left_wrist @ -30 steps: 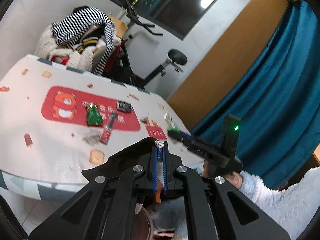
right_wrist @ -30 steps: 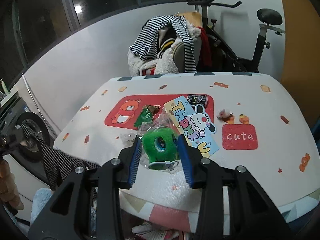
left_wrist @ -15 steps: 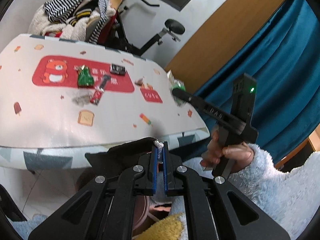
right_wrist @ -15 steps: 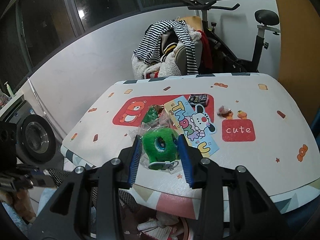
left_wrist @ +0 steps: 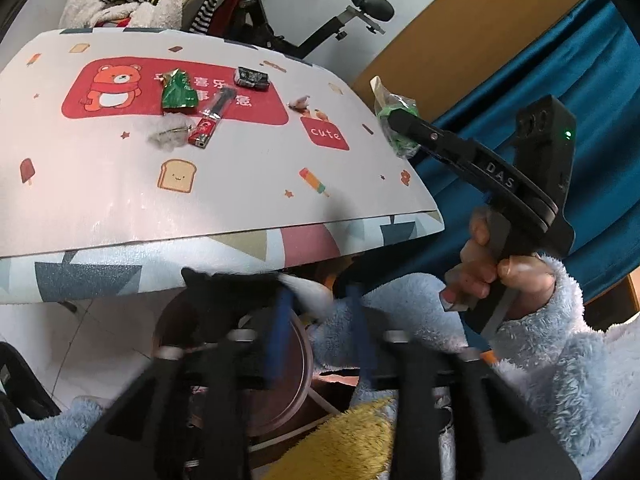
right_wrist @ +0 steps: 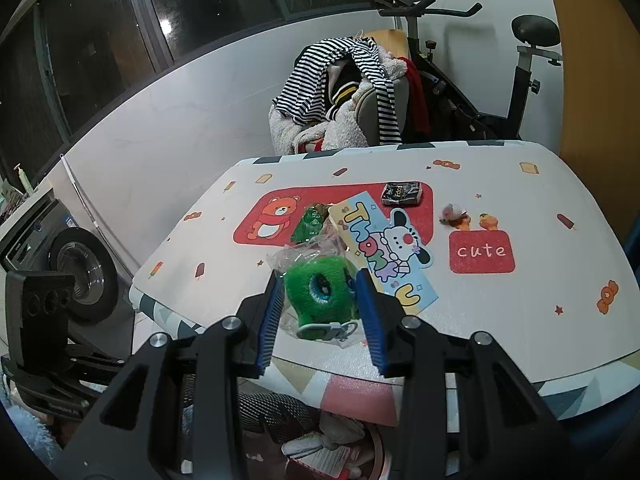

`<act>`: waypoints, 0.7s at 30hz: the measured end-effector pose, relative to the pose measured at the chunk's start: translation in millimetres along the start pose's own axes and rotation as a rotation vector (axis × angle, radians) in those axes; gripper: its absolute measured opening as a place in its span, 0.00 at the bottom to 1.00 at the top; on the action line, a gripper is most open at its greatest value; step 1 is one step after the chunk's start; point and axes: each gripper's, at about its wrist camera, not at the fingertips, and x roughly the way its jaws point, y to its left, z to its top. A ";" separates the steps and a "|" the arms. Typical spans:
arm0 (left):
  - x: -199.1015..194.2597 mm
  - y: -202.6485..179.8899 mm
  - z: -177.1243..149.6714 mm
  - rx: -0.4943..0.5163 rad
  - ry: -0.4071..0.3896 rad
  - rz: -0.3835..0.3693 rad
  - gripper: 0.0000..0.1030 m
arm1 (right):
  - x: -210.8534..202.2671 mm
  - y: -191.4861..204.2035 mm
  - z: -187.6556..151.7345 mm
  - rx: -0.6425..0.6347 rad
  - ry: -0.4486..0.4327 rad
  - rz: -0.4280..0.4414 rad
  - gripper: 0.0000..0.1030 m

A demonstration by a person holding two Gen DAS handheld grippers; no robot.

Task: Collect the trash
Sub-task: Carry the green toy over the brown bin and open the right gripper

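Your right claw (right_wrist: pixel 320 304) pinches a green toy in a clear bag (right_wrist: pixel 320 292) above the near edge of the surface (right_wrist: pixel 520 320). Your left claw (left_wrist: pixel 320 320) — blurred, below that edge, jaws just opened and now spread — has a white scrap (left_wrist: pixel 308 292) between its fingers, over a round bin (left_wrist: pixel 280 380). Wrappers lie on the surface's red bear mat (left_wrist: pixel 120 92).

Left wrist cam: low, below table (left_wrist: pixel 224 216) edge, angled up-fwd across top, close. Right wrist cam: above near edge, facing fwd over tabletop twd exercise bike (right_wrist: pixel 472 92) & clothes pile (right_wrist: pixel 344 92). Shared: printed tabletop, bike, clothes pile.
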 end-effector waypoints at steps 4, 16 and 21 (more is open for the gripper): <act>-5.0 6.3 2.4 -0.032 -0.024 0.041 0.61 | 1.0 4.0 -3.0 -0.002 0.018 0.007 0.38; -56.3 35.6 18.0 -0.172 -0.251 0.337 0.92 | 8.2 28.5 -24.2 0.003 0.131 0.085 0.38; -73.9 50.6 19.5 -0.232 -0.309 0.394 0.94 | 15.9 37.9 -37.7 0.022 0.221 0.133 0.39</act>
